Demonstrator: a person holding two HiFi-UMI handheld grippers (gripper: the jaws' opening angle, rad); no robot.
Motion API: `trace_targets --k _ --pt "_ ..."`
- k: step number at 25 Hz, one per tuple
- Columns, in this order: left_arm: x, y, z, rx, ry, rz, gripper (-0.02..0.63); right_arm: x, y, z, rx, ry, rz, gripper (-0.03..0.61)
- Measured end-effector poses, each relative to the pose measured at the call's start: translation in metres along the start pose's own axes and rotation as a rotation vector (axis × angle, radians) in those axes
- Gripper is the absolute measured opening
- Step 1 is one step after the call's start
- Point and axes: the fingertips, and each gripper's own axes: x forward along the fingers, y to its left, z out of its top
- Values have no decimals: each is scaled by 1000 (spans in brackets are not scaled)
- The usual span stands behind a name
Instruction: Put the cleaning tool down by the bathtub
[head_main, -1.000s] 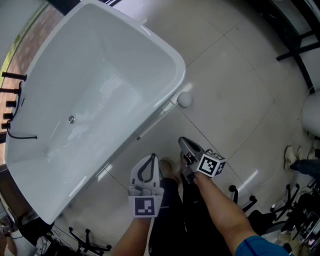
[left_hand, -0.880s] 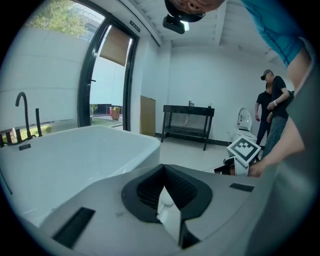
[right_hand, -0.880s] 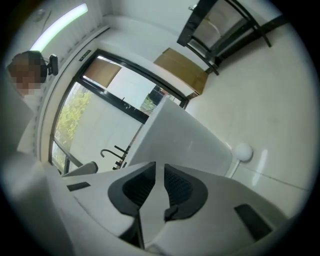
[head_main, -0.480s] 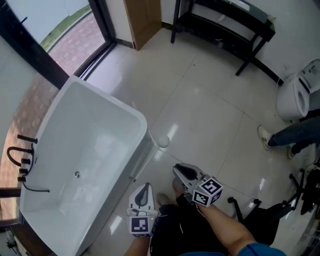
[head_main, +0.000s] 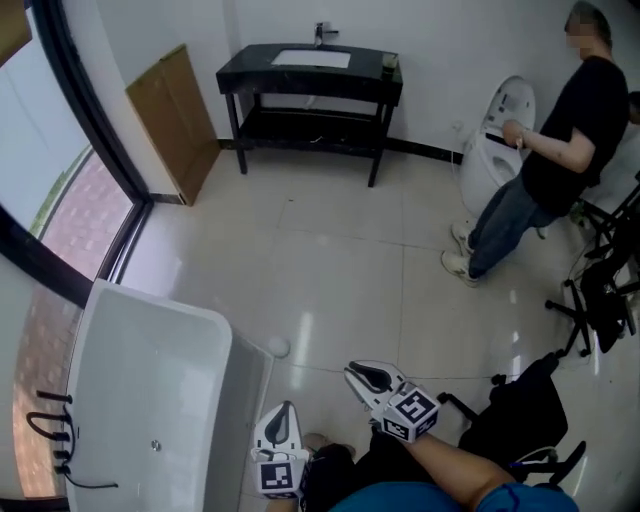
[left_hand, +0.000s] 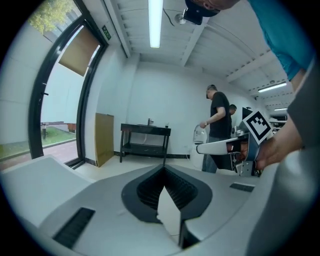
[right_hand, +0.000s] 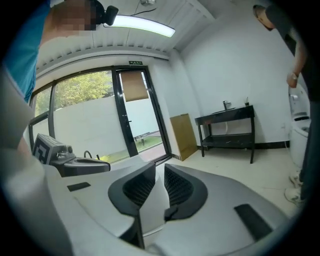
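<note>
The white bathtub (head_main: 150, 312) fills the lower left of the head view. On the floor tiles just beside its right wall lies the cleaning tool, a small white round head (head_main: 277, 347); its handle is hard to make out. My left gripper (head_main: 286, 406) is at the bottom edge, shut and empty, its tips (left_hand: 164, 169) meeting. To its right, my right gripper (head_main: 351, 371) points away from the tub, shut to a thin slit (right_hand: 160, 167) with nothing in it. Both are held apart from the tool.
A black console table with a sink (head_main: 310, 70) stands at the far wall, a brown board (head_main: 175, 110) leaning left of it. A person (head_main: 560, 130) stands by a white toilet (head_main: 495, 140) at the right. Black stands (head_main: 590, 290) crowd the right edge. Black taps (head_main: 50, 440) sit on the tub.
The head view has swung up from the tub to the whole room, so the tub and tool slid to the lower left. Both grippers stay low, shut and empty.
</note>
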Motion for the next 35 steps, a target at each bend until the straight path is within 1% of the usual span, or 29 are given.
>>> trace_targets --k 3,5,6,9,12,16,20,23,30,32,35 --pt "10 -45 19 34 -20 -58 3 -38 -21 22 -27 -25 -59 34" --pt "20 -68 34 45 -36 -68 3 -58 -35 39 -44 -53 -88 34" --pt "24 -80 43 42 -46 -71 3 -69 -42 48 -52 -65 -100 6" --pt "39 -116 75 48 -72 -88 3 -99 -61 77 -68 -94 -116 6" --pt "54 -156 99 90 -89 -122 3 -134 -84 95 -87 -125 -133 6" --pt "79 -204 124 139 -107 -177 3 -183 -124 114 -95 -175 -198 6" --pt "104 -252 134 171 -102 -239 3 -232 -160 126 -100 -208 -273 6" --pt "121 -282 135 199 -105 -273 3 -266 -182 126 -93 -214 -323 6" --pt "149 -345 134 206 -111 -353 3 -317 -219 117 -74 -227 -415 6" --pt "154 -358 134 213 -117 -367 3 -328 -226 115 -73 -227 -431 6" --pt "159 -370 137 231 -127 -364 3 -342 -237 112 -71 -227 -455 6"
